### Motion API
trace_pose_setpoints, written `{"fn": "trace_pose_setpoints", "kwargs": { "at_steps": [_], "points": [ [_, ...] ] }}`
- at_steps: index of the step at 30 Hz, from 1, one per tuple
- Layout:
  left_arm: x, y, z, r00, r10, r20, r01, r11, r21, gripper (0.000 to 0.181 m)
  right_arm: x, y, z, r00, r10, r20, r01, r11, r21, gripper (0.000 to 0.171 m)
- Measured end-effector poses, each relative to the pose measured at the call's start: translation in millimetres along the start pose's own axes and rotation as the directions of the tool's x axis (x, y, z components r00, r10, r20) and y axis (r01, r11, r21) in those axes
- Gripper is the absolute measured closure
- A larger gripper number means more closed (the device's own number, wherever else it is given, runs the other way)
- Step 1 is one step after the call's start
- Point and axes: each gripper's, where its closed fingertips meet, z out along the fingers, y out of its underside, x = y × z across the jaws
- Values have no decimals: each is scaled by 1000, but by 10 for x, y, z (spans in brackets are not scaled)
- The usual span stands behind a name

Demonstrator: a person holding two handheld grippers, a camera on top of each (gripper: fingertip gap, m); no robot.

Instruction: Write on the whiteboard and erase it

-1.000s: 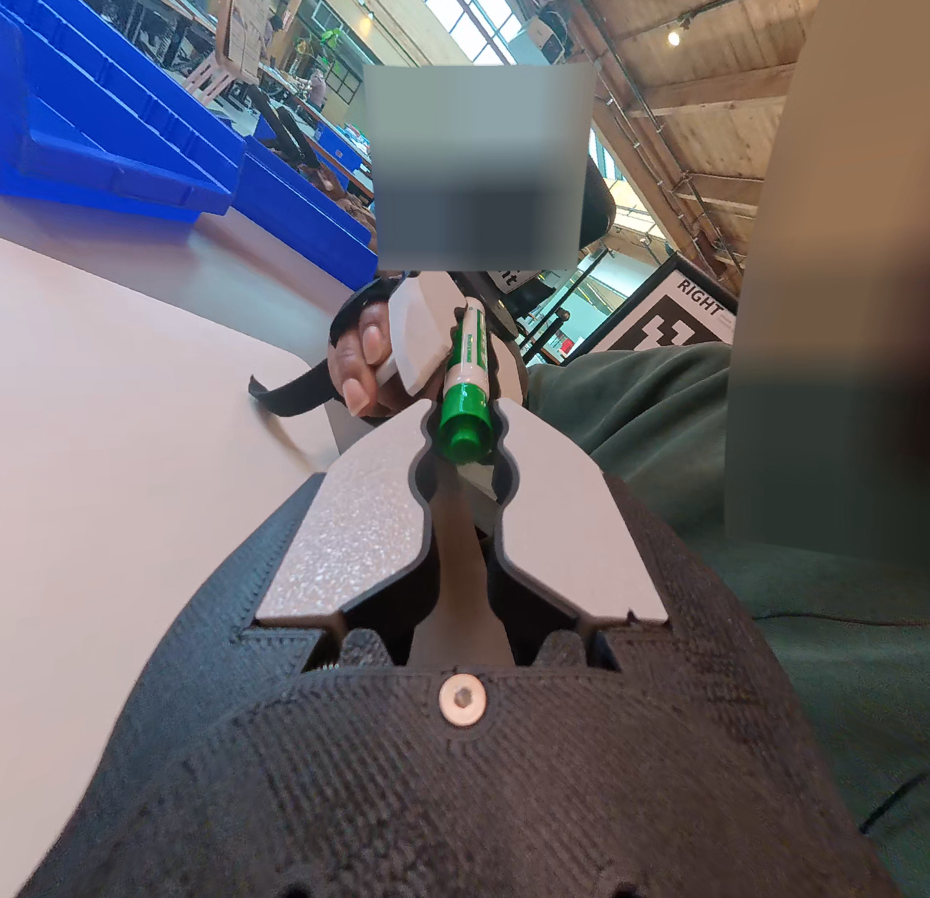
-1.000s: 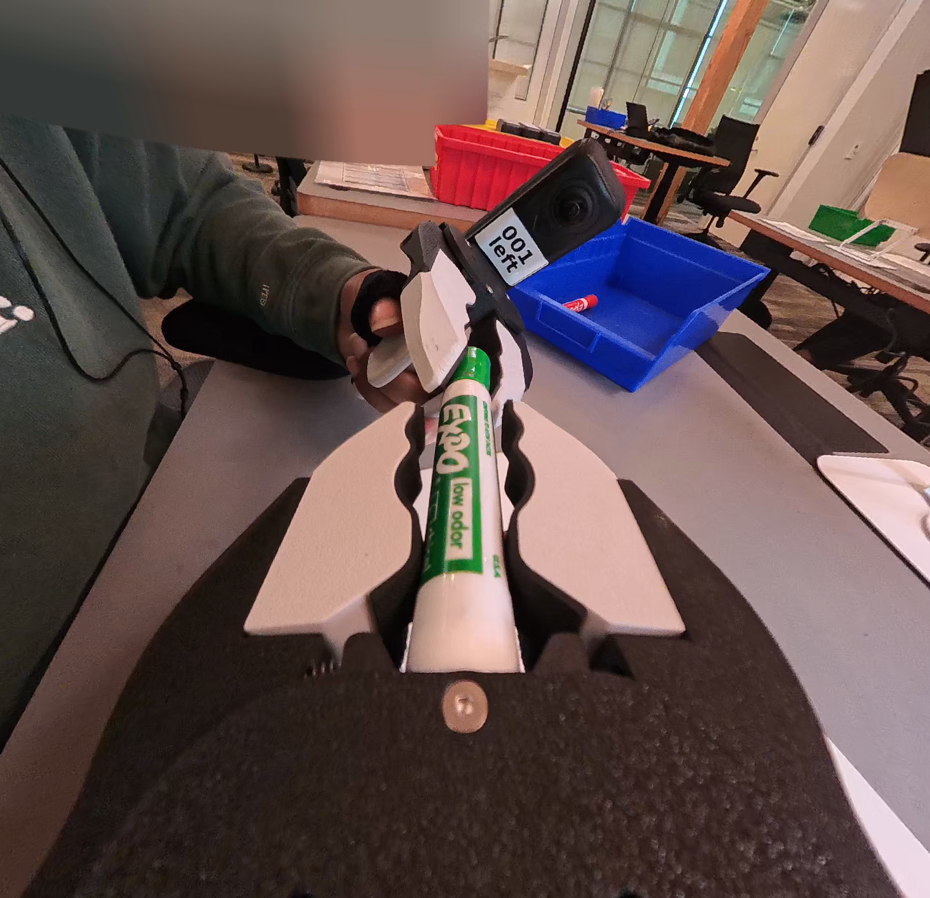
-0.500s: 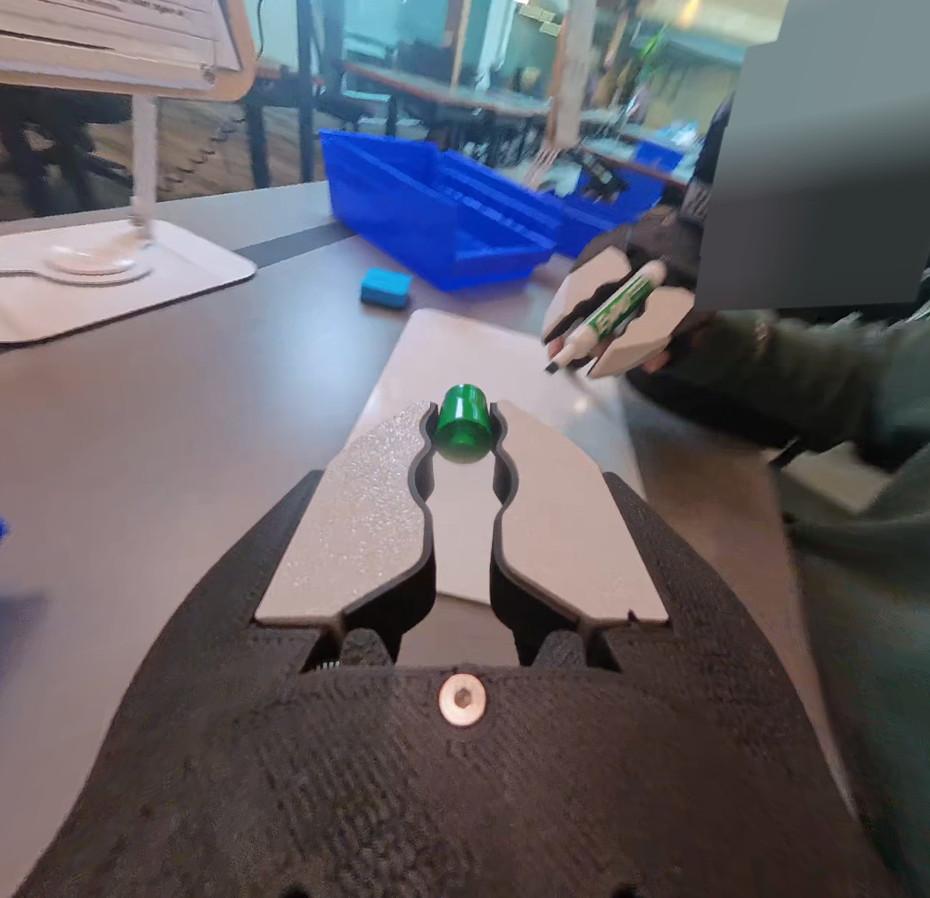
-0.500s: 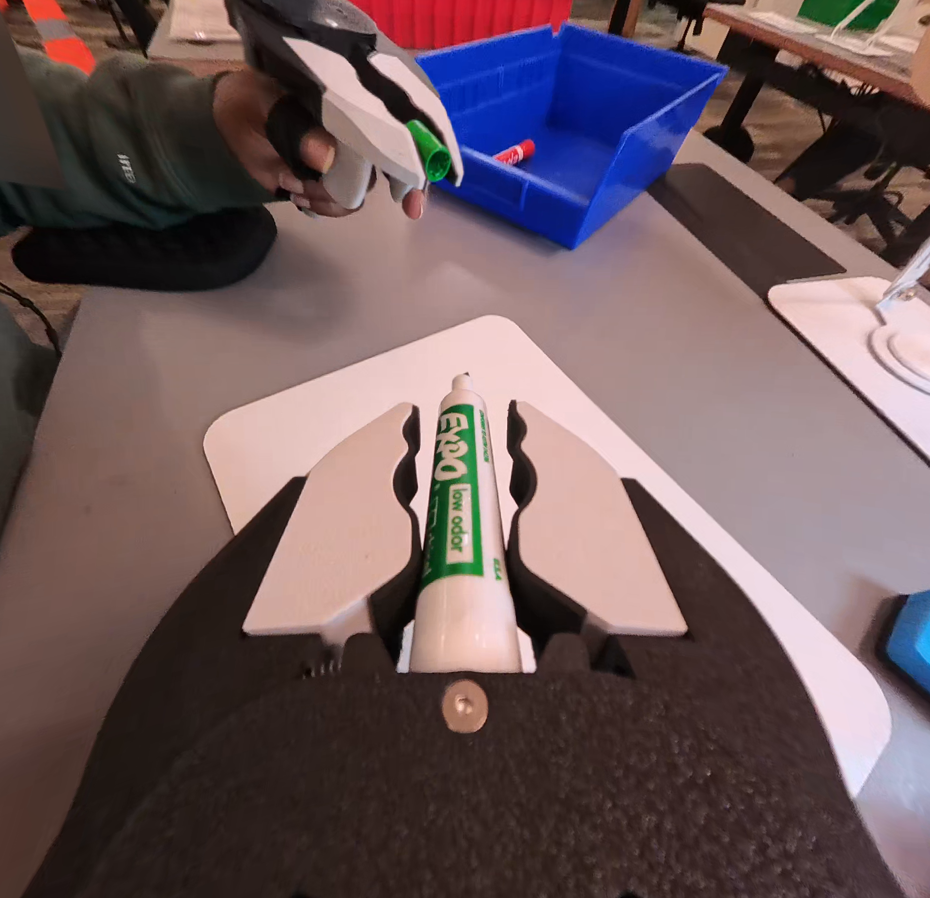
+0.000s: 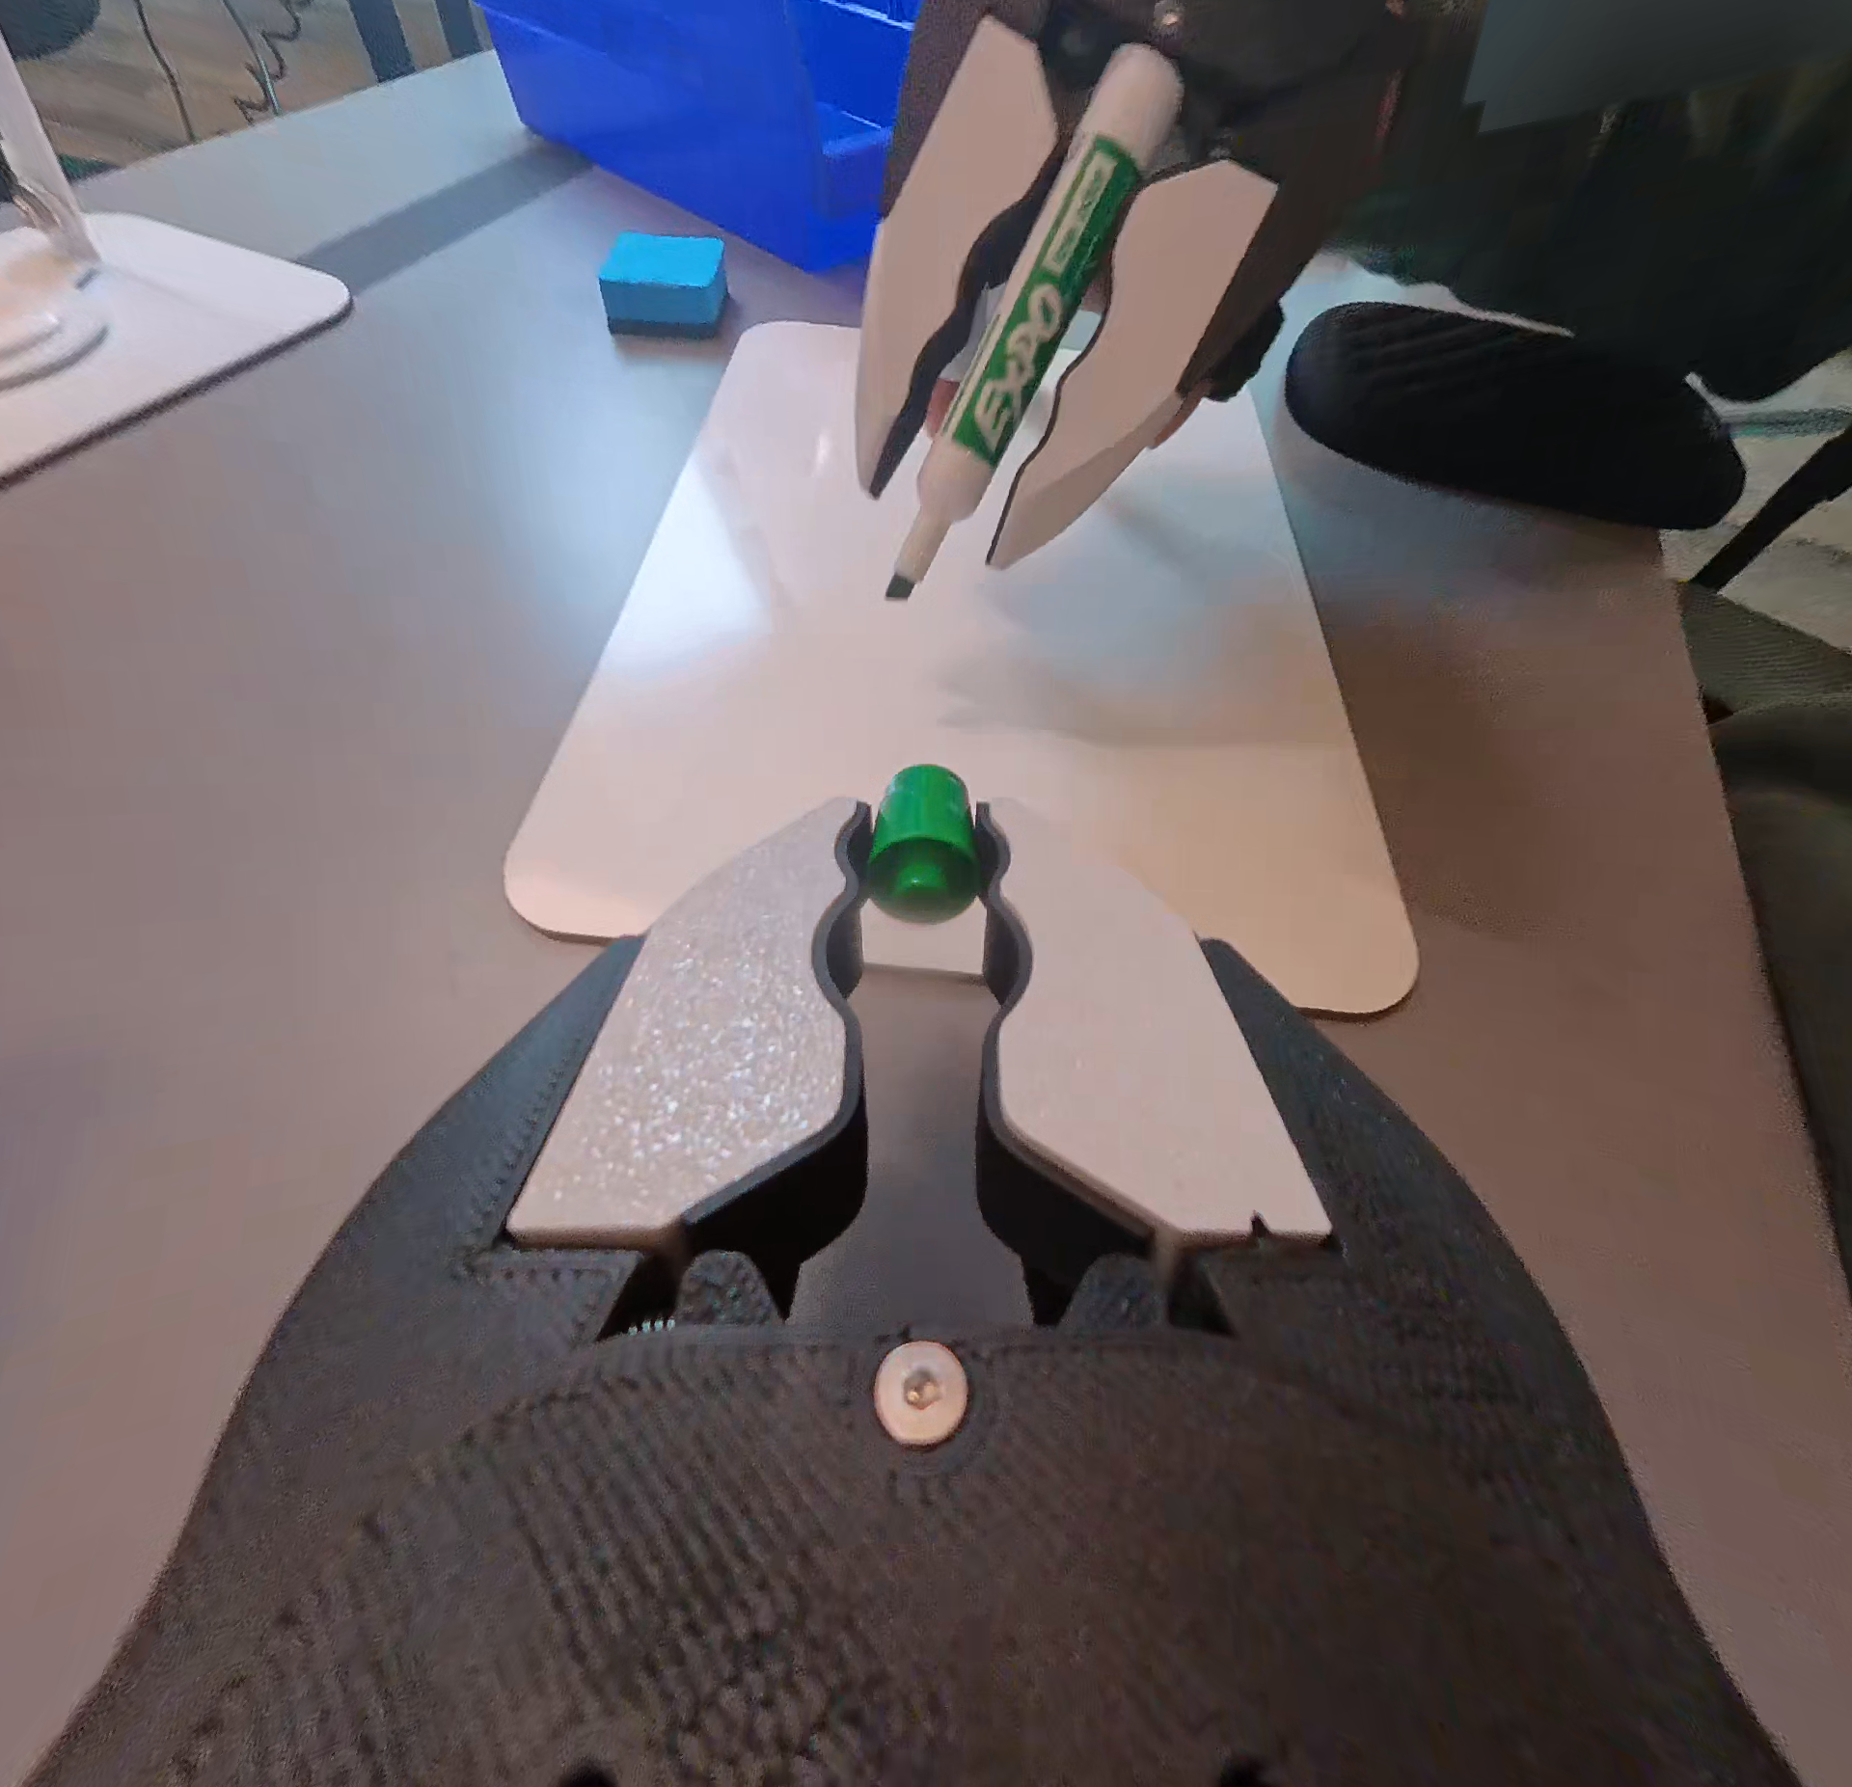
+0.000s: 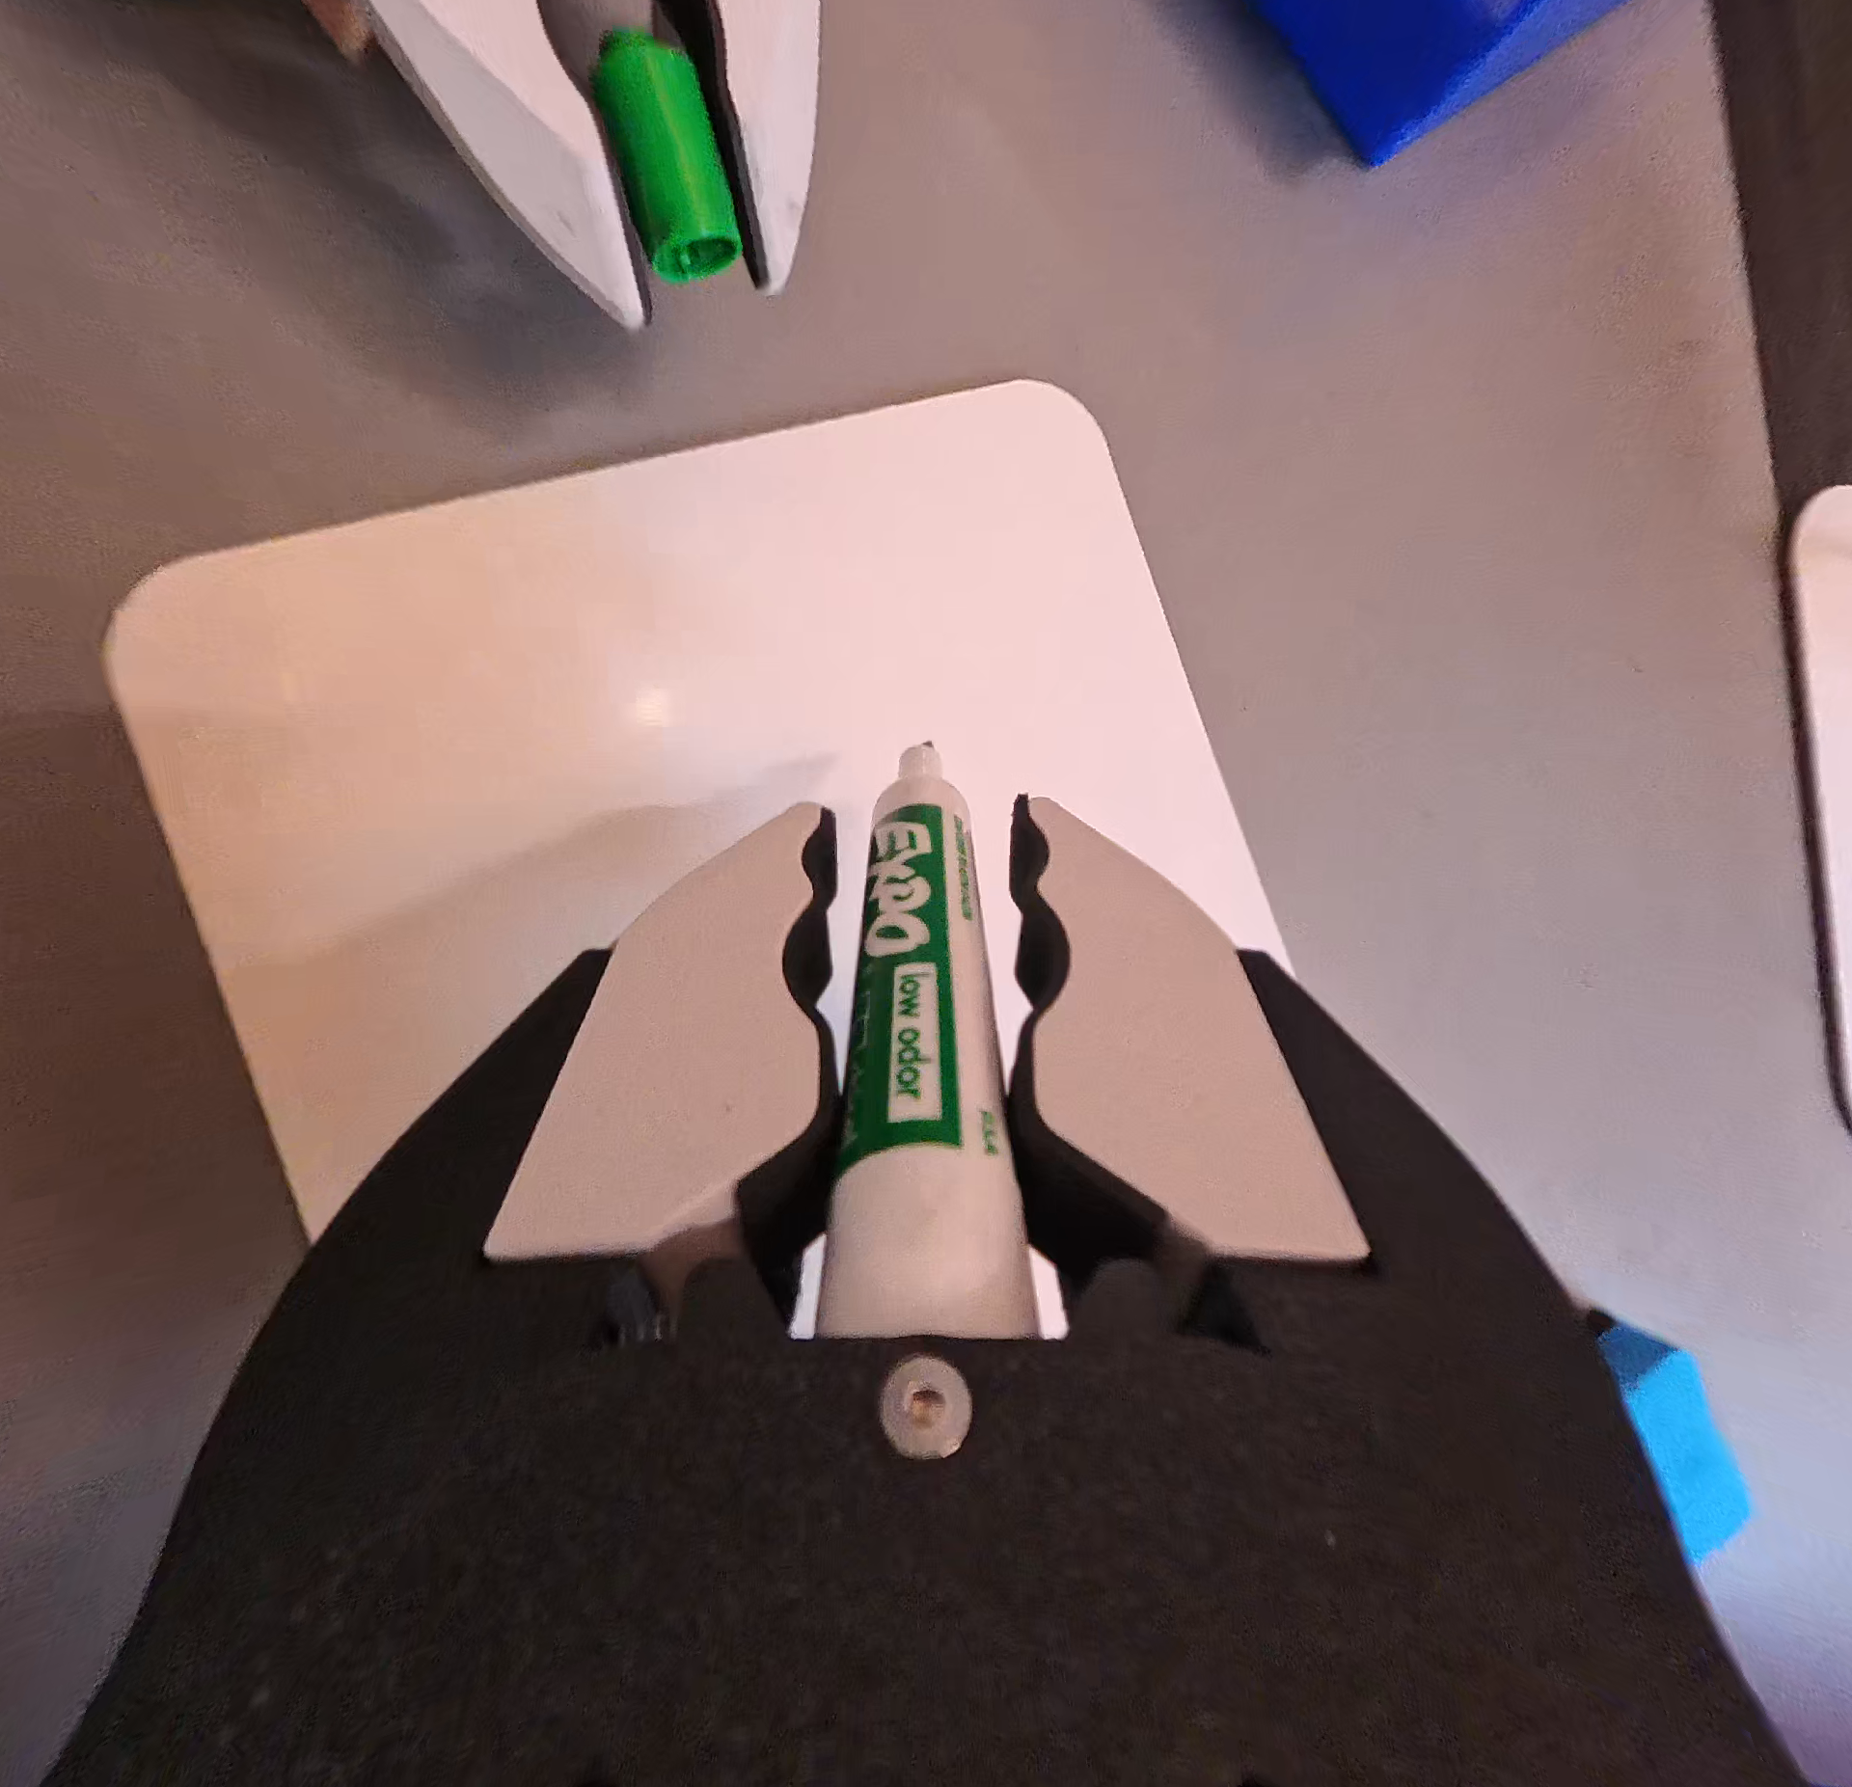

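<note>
Marker (image 6: 927,1028) tip now lowered over whiteboard (image 6: 561,637), cap (image 5: 919,857) apart.

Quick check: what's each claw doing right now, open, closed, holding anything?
Left claw: closed on the green cap.
Right claw: closed on the uncapped marker, above the whiteboard.

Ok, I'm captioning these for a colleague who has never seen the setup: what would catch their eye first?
Probably the uncapped green marker, shut in the right hand-held gripper and angled tip-down just above the blank whiteboard. Next, the bright green cap pinched at the fingertips of the left hand-held gripper near the board's closer edge. A blue eraser waits on the grey table beyond the board.
</note>
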Motion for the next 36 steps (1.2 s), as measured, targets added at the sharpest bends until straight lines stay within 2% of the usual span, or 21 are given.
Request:
{"fn": "trace_pose_setpoints", "kwargs": {
  "at_steps": [4, 9, 36],
  "points": [
    [-67, 9, -40, 998, 39, 44, -39, 999, -10, 162, 85, 10, 203, 997, -46, 62, 54, 990, -134, 137],
    [-96, -6, -59, 999, 9, 43, -9, 1000, 0, 162, 181, -4, 335, 993, -94, 69, 106, 976, -190, 137],
    [-191, 8, -74, 995, -96, 22, 95, 995, 18, 162, 190, -185, 460, 988, -115, 102, 133, 974, -186, 137]
  ]
}}
